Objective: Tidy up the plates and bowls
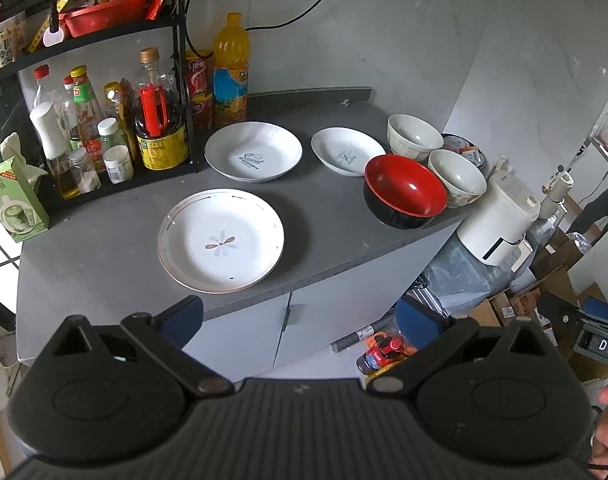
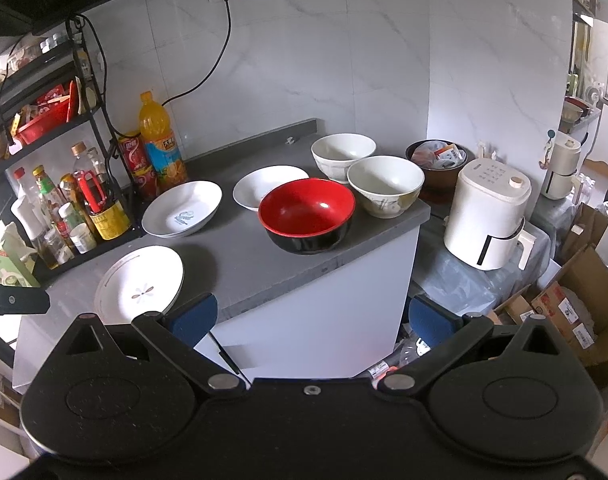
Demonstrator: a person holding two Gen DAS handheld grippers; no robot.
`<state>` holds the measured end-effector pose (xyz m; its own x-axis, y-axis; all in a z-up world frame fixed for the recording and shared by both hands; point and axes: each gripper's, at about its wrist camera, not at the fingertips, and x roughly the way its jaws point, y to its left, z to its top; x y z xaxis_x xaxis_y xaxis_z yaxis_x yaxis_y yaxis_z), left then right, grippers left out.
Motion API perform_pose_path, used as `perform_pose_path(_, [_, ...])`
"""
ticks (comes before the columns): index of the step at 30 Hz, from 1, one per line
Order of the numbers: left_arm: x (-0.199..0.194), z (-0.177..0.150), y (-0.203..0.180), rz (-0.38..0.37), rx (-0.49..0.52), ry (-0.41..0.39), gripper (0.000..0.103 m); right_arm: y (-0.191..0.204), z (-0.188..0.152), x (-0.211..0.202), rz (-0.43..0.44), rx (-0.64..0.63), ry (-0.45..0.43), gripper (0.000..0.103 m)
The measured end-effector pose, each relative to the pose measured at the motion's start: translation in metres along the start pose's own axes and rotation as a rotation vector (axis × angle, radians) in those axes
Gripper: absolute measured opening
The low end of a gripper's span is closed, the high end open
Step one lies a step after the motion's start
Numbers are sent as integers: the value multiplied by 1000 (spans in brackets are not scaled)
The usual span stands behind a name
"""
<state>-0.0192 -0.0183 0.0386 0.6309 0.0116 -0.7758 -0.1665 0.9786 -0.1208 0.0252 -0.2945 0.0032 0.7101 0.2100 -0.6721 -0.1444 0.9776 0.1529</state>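
right hand-held gripper [image 2: 312, 320] spread wide, empty | red bowl [image 2: 306, 209] ahead on counter [image 2: 239, 264]

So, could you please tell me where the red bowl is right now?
The red bowl stands on the grey counter near its right front edge, just in front of two white bowls and right of the small plate.

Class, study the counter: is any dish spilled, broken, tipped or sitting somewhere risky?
Nothing is spilled, broken or tipped. One oddity: the red bowl and the nearer white bowl sit close to the counter's front edge, where a nudge might knock them off.
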Motion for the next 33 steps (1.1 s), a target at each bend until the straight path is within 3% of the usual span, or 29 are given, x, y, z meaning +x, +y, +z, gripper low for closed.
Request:
perform_pose_path(12, [40, 26, 3, -25, -6, 39, 102, -8, 20, 35, -28, 53, 10, 103])
perform_pose_path(33, [130, 134, -8, -125, 88, 42, 102, -7, 81, 105, -117, 165, -16, 103])
